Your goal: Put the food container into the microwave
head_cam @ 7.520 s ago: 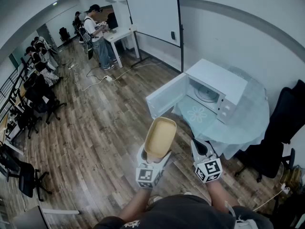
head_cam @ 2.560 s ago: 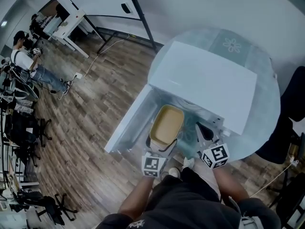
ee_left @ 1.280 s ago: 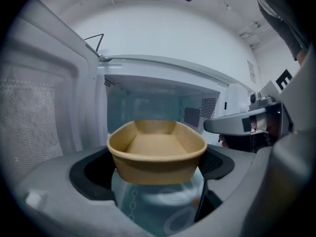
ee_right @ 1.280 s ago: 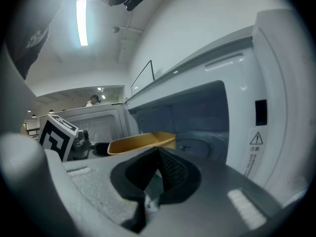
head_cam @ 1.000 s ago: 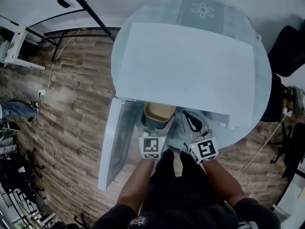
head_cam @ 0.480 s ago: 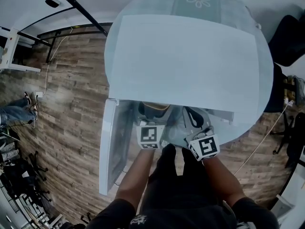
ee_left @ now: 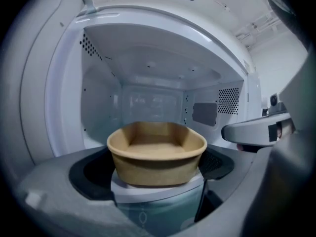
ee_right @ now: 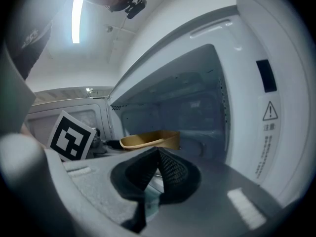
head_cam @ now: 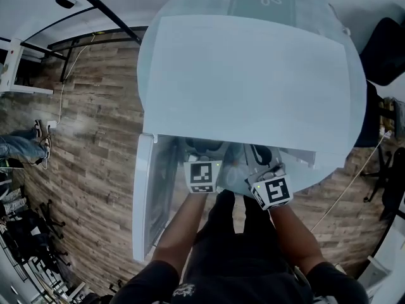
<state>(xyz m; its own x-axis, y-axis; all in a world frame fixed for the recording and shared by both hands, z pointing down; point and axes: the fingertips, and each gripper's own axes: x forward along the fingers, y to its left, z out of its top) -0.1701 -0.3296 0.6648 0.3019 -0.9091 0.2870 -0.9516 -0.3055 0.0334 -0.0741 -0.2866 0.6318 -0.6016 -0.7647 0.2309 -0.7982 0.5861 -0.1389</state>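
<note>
on the round counter (head_cam: 310, 5), draped in a pale cloth, the white microwave (head_cam: 253, 81) is taking up most of the top, its front sitting at the counter's near edge. its door (head_cam: 150, 195) is standing wide open, hanging out past the counter's near-left edge over the wooden floor (head_cam: 82, 138). the person is leaning in at that near edge, both arms reaching toward the opening. the left gripper (head_cam: 202, 154) is pinching the tan food container (ee_left: 157, 154) by its two sides, jaws spread wide around it. the container is sitting upright and empty at the mouth of the cavity, over the front sill; whether it is resting on anything i cannot tell. the right gripper (ee_right: 158, 157) is hovering just beside it at the right of the opening, jaws pressed together with nothing between them.
</note>
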